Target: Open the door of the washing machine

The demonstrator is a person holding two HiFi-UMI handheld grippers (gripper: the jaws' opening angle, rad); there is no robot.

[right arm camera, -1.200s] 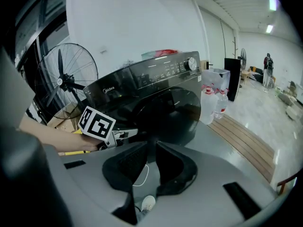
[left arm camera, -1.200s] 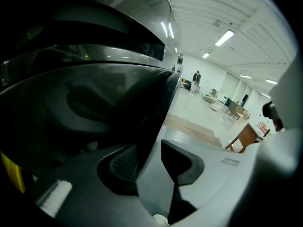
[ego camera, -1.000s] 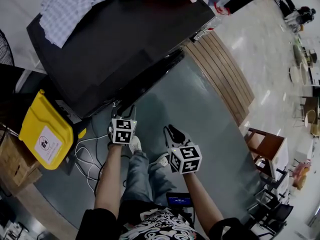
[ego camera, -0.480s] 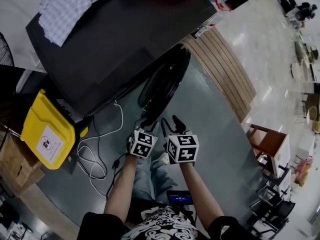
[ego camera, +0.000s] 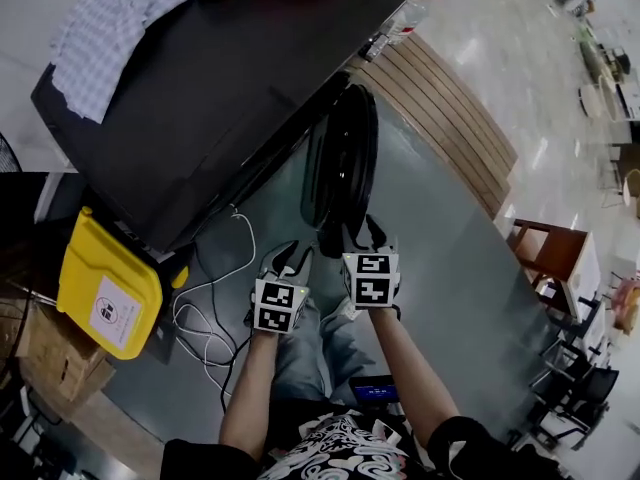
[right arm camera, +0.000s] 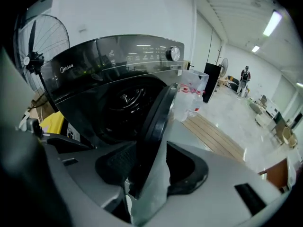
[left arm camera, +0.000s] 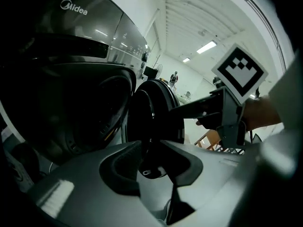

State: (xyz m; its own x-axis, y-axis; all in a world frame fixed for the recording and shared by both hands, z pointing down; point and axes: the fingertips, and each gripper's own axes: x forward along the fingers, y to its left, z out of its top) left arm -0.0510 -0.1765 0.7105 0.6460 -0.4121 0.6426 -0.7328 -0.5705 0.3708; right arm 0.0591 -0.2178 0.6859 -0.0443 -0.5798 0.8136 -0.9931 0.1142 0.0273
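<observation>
The black washing machine (ego camera: 200,88) stands at the upper left, its round door (ego camera: 340,163) swung out wide and seen edge-on. My left gripper (ego camera: 290,258) hangs just below the door's lower edge with its jaws apart; in the left gripper view the door (left arm camera: 151,112) lies beyond the left gripper (left arm camera: 150,148), untouched. My right gripper (ego camera: 365,230) sits at the door's near rim. In the right gripper view the door rim (right arm camera: 158,112) runs between the jaws of the right gripper (right arm camera: 150,150), which are opening and not pressing on it. The dark drum opening (right arm camera: 125,103) shows behind.
A yellow bin (ego camera: 110,288) and loose cables (ego camera: 215,298) lie left of the machine. Chequered cloth (ego camera: 110,28) rests on its top. A wooden slatted platform (ego camera: 450,118) runs to the right, with a wooden chair (ego camera: 550,253) beyond. A fan (right arm camera: 33,41) stands behind.
The door has swung from nearly shut to wide open. My left gripper moved right along with the door's edge. My right gripper rose to the door's rim and its jaws spread.
</observation>
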